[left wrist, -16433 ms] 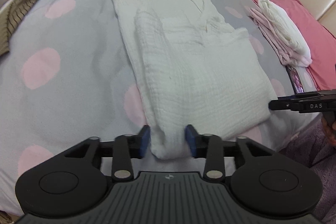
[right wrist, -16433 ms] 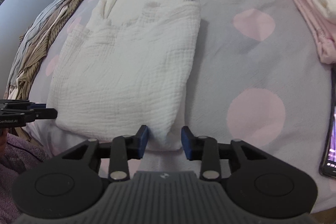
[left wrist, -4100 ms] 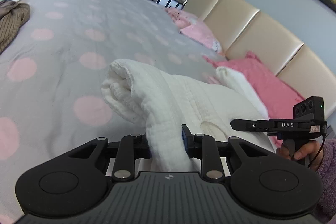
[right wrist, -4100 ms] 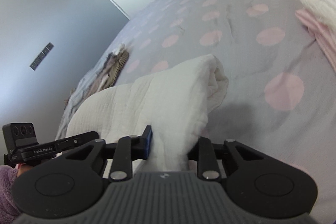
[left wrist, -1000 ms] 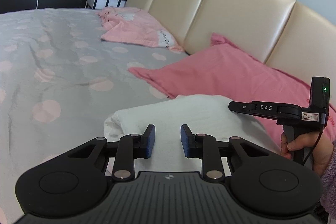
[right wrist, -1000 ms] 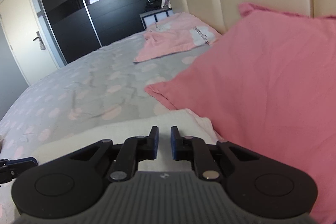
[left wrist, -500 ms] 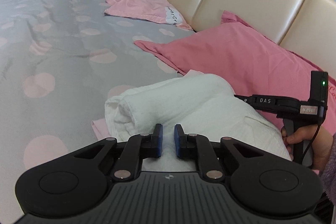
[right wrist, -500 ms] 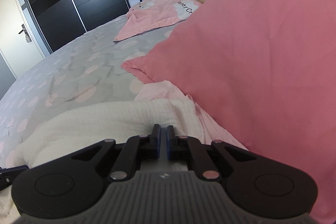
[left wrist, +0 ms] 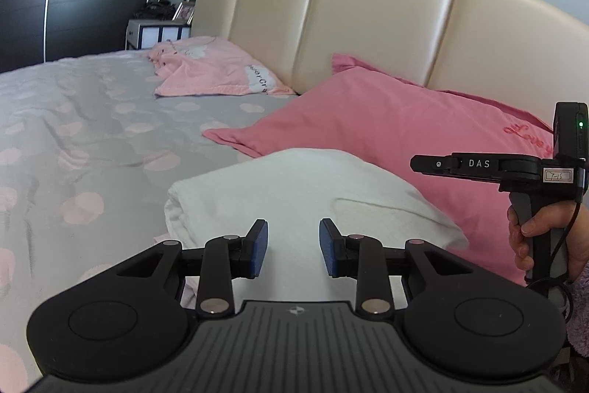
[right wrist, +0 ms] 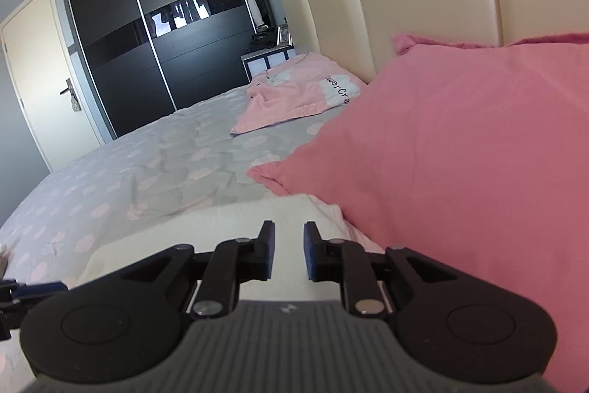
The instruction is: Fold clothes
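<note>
left wrist view: the left gripper (left wrist: 293, 247) is opening, nothing between its jaws, above the folded white garment (left wrist: 294, 194) lying at the bed's head edge beside the pink pillow (left wrist: 397, 120). right wrist view: the right gripper (right wrist: 289, 251) is also opening, empty, over the garment; a pad snagging the loose weave could drag the fold open.

Both wrist cams sit low behind own fingers, looking fwd over the bed (left wrist: 73, 142) toward the headboard (left wrist: 368, 24). Shared: white fold (left wrist: 294, 186) close ahead, pink pillow (right wrist: 460, 153).
</note>
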`<action>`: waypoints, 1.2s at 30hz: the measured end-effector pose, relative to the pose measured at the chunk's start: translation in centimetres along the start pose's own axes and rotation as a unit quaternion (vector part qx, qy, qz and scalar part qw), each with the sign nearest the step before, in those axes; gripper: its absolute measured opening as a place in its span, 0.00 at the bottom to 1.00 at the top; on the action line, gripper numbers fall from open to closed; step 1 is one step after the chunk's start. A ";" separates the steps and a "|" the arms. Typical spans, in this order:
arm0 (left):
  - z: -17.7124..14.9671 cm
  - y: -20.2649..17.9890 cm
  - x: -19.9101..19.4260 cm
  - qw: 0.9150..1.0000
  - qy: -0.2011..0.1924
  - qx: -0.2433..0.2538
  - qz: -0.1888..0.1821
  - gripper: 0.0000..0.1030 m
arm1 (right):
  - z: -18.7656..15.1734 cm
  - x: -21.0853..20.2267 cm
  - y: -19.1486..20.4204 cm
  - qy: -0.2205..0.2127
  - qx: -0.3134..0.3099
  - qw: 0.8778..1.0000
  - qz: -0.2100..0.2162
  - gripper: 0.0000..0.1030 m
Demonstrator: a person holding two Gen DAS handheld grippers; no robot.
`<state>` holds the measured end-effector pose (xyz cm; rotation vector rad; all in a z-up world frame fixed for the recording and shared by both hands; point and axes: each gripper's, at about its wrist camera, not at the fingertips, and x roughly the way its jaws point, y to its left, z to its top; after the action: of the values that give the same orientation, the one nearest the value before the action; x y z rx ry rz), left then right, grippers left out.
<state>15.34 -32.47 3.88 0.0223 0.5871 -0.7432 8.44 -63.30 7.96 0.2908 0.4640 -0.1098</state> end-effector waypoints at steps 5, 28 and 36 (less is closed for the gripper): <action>-2.0 -2.1 0.0 0.999 0.020 0.051 0.003 0.27 | -2.9 -1.5 0.0 0.017 -0.038 0.999 -0.005 0.32; -3.9 -3.1 1.7 0.992 0.057 0.106 0.023 0.34 | -5.3 1.6 1.0 0.115 -0.082 0.988 -0.053 0.40; -2.4 -2.5 -6.0 0.996 -0.023 0.083 0.018 0.56 | -2.7 -4.1 6.2 0.093 -0.102 0.990 -0.018 0.65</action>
<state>9.08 -29.99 5.34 0.1685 0.4780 -0.7551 4.64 -56.36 9.08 0.0917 0.6614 -0.0703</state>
